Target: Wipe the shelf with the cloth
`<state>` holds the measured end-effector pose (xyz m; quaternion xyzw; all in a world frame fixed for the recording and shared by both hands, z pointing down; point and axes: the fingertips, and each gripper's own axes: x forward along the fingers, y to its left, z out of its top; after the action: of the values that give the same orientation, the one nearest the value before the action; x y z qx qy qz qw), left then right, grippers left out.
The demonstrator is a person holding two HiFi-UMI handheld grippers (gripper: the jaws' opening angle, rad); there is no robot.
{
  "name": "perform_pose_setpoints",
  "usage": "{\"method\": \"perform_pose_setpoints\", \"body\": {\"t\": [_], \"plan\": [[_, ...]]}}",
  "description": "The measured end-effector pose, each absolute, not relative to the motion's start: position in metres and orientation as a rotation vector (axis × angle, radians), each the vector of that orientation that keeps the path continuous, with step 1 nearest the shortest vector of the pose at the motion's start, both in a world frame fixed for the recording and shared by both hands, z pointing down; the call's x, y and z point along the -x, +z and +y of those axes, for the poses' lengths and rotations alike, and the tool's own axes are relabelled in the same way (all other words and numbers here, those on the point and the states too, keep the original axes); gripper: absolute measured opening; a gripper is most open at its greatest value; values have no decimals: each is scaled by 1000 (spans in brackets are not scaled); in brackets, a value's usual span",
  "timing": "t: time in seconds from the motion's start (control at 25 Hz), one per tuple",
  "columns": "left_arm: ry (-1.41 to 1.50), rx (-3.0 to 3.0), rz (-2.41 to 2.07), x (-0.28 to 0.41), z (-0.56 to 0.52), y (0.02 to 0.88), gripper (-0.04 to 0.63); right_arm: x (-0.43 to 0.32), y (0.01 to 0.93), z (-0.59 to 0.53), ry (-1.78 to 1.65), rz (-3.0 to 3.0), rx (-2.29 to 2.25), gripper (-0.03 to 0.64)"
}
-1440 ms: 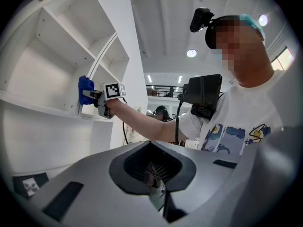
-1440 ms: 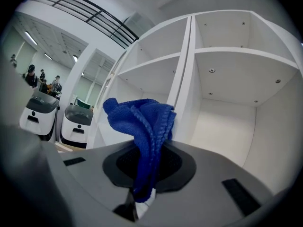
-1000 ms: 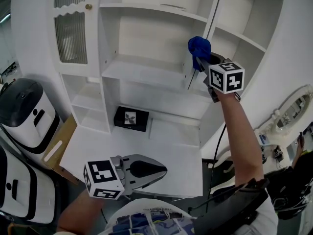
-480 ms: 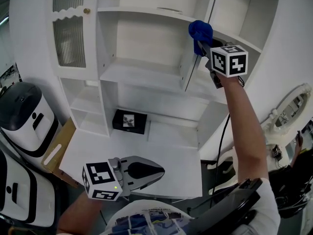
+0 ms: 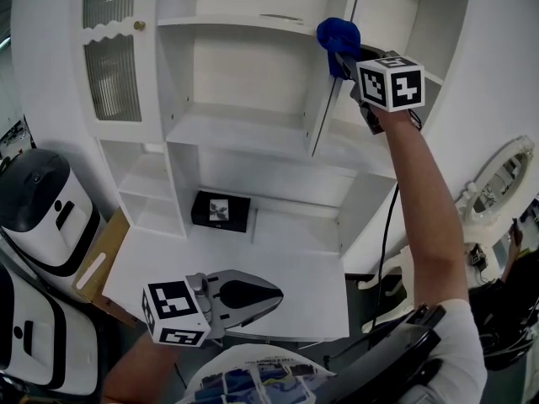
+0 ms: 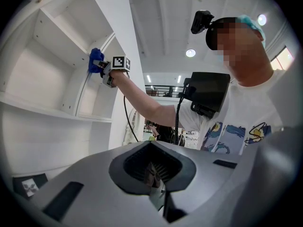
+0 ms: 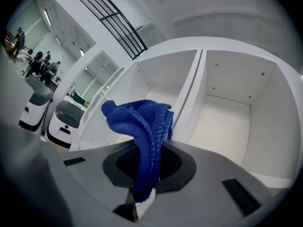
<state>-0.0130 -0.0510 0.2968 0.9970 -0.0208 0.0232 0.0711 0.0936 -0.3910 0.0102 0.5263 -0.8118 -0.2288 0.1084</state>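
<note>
My right gripper (image 5: pixel 344 57) is raised high in front of the white shelf unit (image 5: pixel 244 129), shut on a bunched blue cloth (image 5: pixel 338 35). In the right gripper view the blue cloth (image 7: pixel 142 126) sticks up from the closed jaws, in front of the upright divider (image 7: pixel 189 98) between two upper compartments. The cloth hangs in the air near the divider's front edge; contact cannot be told. My left gripper (image 5: pixel 271 293) rests low over the desk surface (image 5: pixel 286 268), shut and holding nothing. The left gripper view shows the right gripper (image 6: pixel 97 66) far up with the cloth (image 6: pixel 94 59).
A black box (image 5: pixel 221 211) lies in the low compartment above the desk. A glazed cabinet door (image 5: pixel 109 49) is at upper left. White and black machines (image 5: pixel 42 204) stand at the left. A round mirror (image 5: pixel 504 183) is at the right.
My right gripper has risen with the blue cloth, from the middle shelf level to the upper compartments by the divider. The left gripper has stayed put.
</note>
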Motion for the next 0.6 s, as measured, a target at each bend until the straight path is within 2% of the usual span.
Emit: {"method": "perform_pose_setpoints", "body": {"t": [0.36,0.6], "plan": [[77,-2980,-30,-1,-56,298,12,-116,36,-365,-689,-2420,-1513,63],[105,-2962,32,-21,-58,304,12,-171,92,-377,-556,-2357,-1577,63]]}}
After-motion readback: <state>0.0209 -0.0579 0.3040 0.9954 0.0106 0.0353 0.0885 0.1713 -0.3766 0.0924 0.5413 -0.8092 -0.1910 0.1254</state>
